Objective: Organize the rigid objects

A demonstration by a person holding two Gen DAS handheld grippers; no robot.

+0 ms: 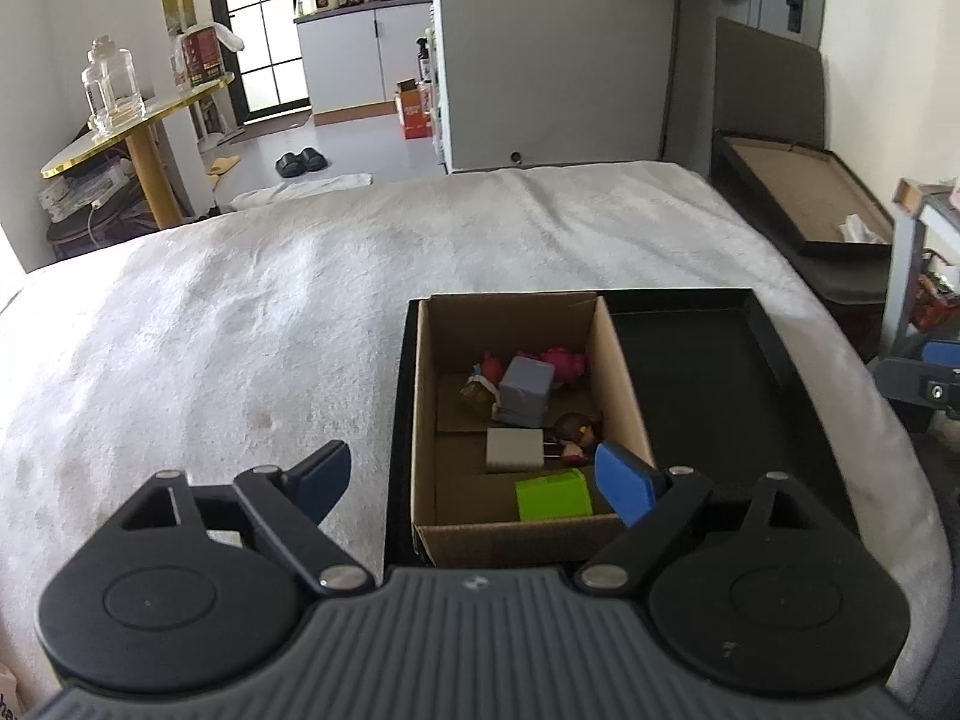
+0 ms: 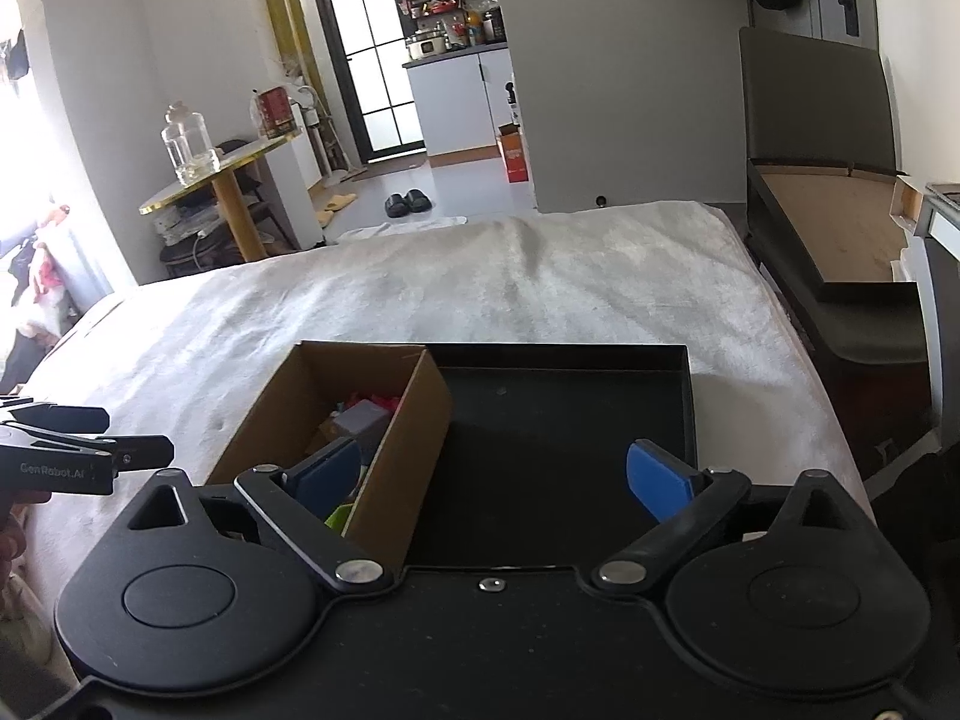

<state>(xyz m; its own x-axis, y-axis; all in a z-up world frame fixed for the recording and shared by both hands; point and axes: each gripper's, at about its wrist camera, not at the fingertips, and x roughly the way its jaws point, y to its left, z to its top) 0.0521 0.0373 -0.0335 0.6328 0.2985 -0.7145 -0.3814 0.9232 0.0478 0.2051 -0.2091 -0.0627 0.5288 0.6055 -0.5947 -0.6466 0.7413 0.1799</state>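
A brown cardboard box [image 1: 618, 360] stands in the left part of a black tray [image 1: 774, 348] on the bed. Inside lie a green block [image 1: 553, 495], a white charger [image 1: 511, 450], a lavender block [image 1: 527, 391], a pink toy [image 1: 561, 363] and a small doll figure [image 1: 579, 433]. My left gripper [image 1: 483, 483] is open and empty, just above the box's near end. My right gripper [image 2: 495, 477] is open and empty over the tray [image 2: 684, 402], its left finger over the box [image 2: 414, 432]. The left gripper's body also shows at the right wrist view's left edge [image 2: 72, 456].
The bed's white blanket [image 1: 270, 330] spreads left and beyond the tray. A gold round table with glass jars [image 1: 114, 90] stands far left. A dark bench with a flat box [image 1: 810, 204] runs along the bed's right side. Slippers [image 1: 300, 162] lie on the floor.
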